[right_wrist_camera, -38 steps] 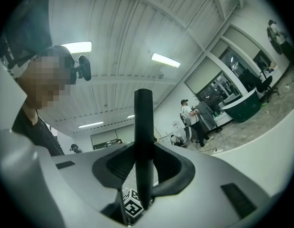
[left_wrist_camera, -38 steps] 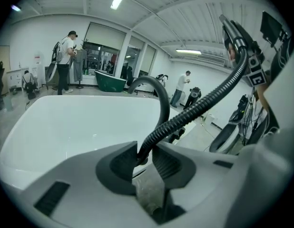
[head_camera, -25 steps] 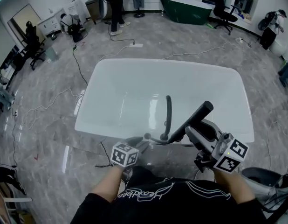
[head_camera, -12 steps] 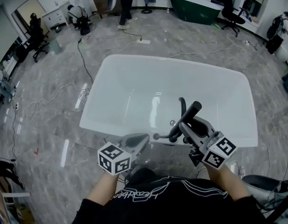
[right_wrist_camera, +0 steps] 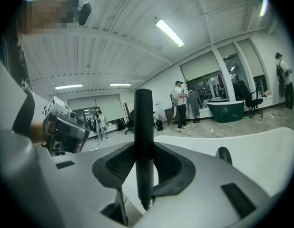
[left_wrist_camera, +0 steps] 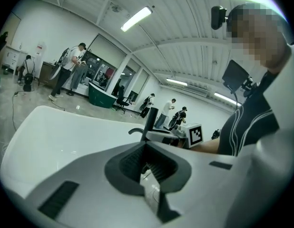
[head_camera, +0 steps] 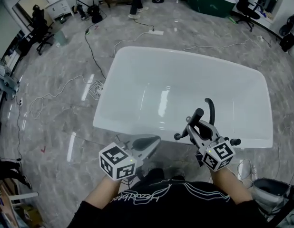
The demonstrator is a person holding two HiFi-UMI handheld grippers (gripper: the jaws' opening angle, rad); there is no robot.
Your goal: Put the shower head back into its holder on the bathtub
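Left gripper has come up off the near rim of the bathtub since a second ago, and its jaws, then wide apart, are now pressed together. The left gripper view confirms it: pads meet, nothing between them. It now hangs over the floor just near of the tub's near-left rim, marker cube toward the person.

Right gripper has dropped lower and closer to the rim. It is clamped on the shower head, a plain black rod. The right gripper view shows that rod standing upright between the jaws, both pads tight on its lower part, the tip poking out below.

Where the shower head is: over the near rim of the tub, right of centre, tilted up and away toward the far right. Earlier it stood right of the black curved spout; now it is just left of it and near it, apart.

From the left gripper view the rod shows upright beyond the closed jaws, with the spout just to its left.

Holder: probably under or behind the right gripper on the near rim, but I cannot make it out, so I cannot say whether the rod is seated.

A green tub stands far across the room.
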